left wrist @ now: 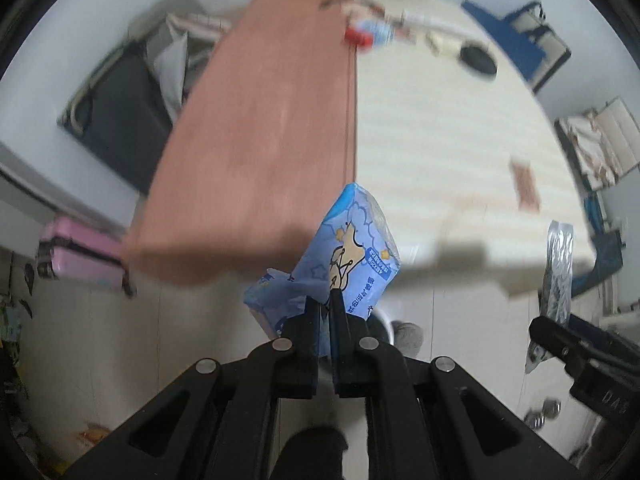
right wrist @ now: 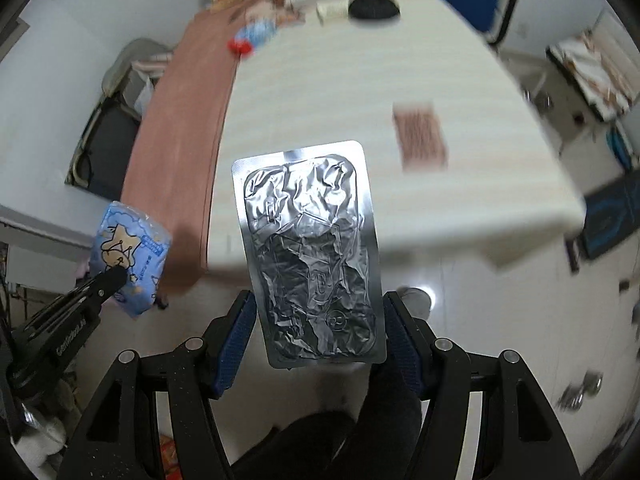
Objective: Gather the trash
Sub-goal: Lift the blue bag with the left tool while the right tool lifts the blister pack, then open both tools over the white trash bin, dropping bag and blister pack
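My left gripper (left wrist: 326, 300) is shut on a blue tissue packet (left wrist: 352, 248) with a cartoon print, held in the air off the near end of the table; the packet also shows in the right wrist view (right wrist: 130, 256). My right gripper (right wrist: 316, 320) is shut on a crumpled silver foil blister pack (right wrist: 312, 252), held by its side edges above the floor; the pack shows edge-on in the left wrist view (left wrist: 558, 268). A brown wrapper (right wrist: 420, 136) lies on the cream table (right wrist: 320, 80).
A pink cloth (left wrist: 264, 128) covers the table's left strip. At the far end lie a red-capped bottle (right wrist: 250, 36), a black round object (right wrist: 374, 8) and boxes. A pink case (left wrist: 80, 256) stands on the floor at left. Chairs stand at right.
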`<state>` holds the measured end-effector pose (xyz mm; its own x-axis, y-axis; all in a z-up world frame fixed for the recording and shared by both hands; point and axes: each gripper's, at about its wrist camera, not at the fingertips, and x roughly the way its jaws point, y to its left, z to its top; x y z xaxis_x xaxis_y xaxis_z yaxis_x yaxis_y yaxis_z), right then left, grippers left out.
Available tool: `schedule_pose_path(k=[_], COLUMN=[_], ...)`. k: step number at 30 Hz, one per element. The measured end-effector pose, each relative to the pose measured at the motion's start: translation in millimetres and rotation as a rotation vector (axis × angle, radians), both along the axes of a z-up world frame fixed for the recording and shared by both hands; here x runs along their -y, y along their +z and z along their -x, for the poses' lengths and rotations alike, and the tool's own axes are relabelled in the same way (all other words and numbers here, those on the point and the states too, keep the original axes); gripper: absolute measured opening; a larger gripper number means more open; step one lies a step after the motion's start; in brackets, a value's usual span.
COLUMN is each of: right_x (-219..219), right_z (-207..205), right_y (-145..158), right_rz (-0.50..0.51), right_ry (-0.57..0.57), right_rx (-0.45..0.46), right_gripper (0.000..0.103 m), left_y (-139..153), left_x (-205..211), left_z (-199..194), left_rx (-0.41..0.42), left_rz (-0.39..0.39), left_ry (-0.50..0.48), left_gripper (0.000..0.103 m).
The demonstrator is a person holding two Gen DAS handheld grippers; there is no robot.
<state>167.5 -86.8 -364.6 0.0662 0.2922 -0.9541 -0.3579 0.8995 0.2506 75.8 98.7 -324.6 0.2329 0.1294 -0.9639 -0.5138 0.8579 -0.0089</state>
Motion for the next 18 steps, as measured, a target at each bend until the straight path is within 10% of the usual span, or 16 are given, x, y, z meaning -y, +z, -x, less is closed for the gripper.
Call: schedule_pose_path(k=[8, 18], right_x=[19, 28], right_z=[73, 82], right_y=[-120, -327], right_rz=[0.063, 0.086], right_ry=[-0.014, -0.018], right_rx=[-0.170, -0.283], right_gripper=[0.066, 0.066], left_y=[-107, -310], left_x=[7, 11], left_z=[36, 24], left_rx=[-0.152, -0.248], left_rz=[0.121, 0.343], left_ry=[0.012, 0.057], left_gripper=[0.002, 0.005])
